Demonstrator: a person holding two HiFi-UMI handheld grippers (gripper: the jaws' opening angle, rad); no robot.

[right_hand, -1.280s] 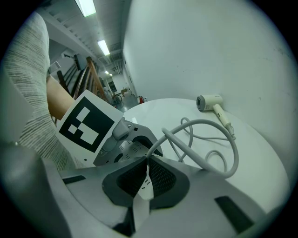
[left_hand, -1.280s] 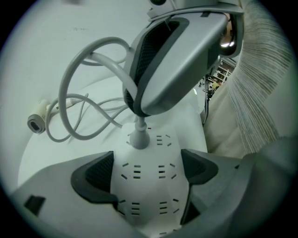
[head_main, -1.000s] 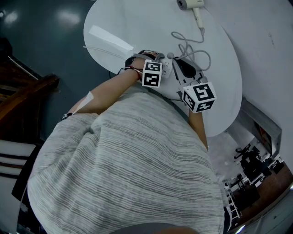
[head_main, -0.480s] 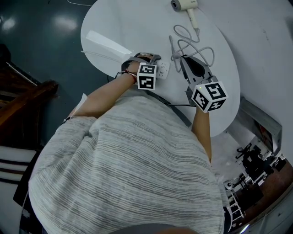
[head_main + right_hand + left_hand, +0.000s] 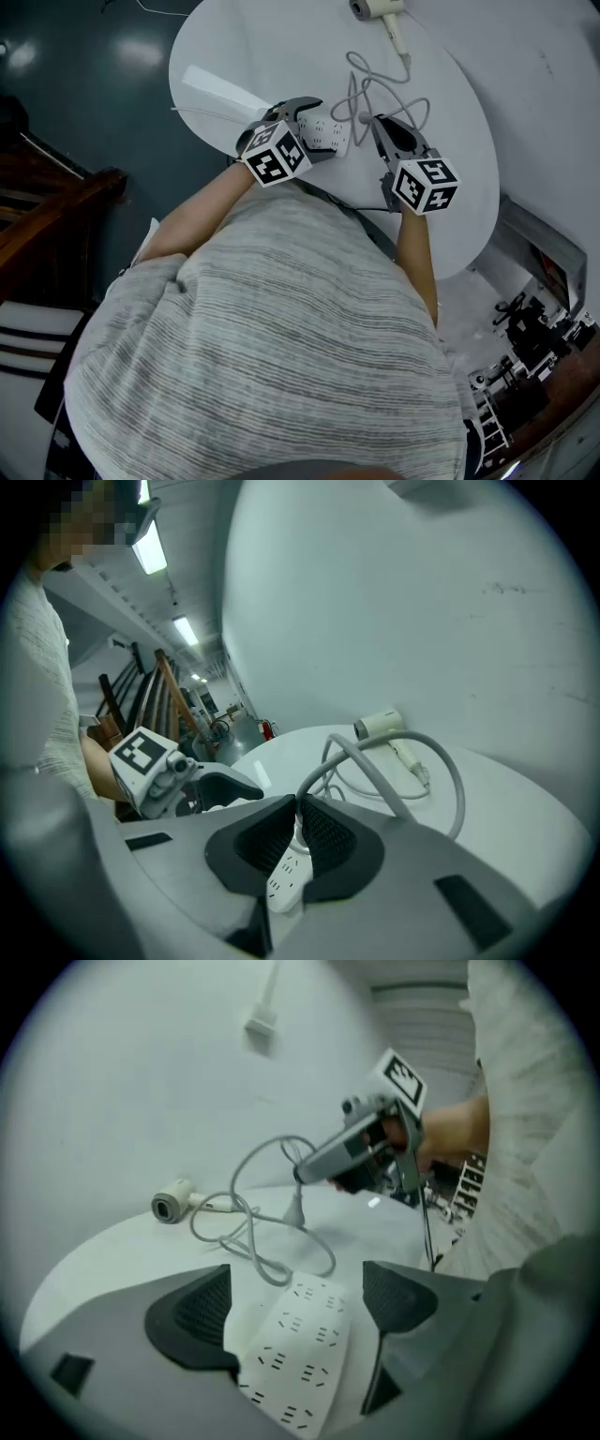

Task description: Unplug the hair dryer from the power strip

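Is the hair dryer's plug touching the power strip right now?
Apart. The left gripper view shows the plug, hanging from the right gripper, clear of the power strip, with table showing between them.

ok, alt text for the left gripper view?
The left gripper, jaws open, straddles a white power strip on a white table. Beyond, the right gripper holds the plug clear of the strip, its cable looping back to the hair dryer.

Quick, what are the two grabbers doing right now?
Left gripper: open, jaws around the power strip.
Right gripper: closed on the hair dryer's plug.
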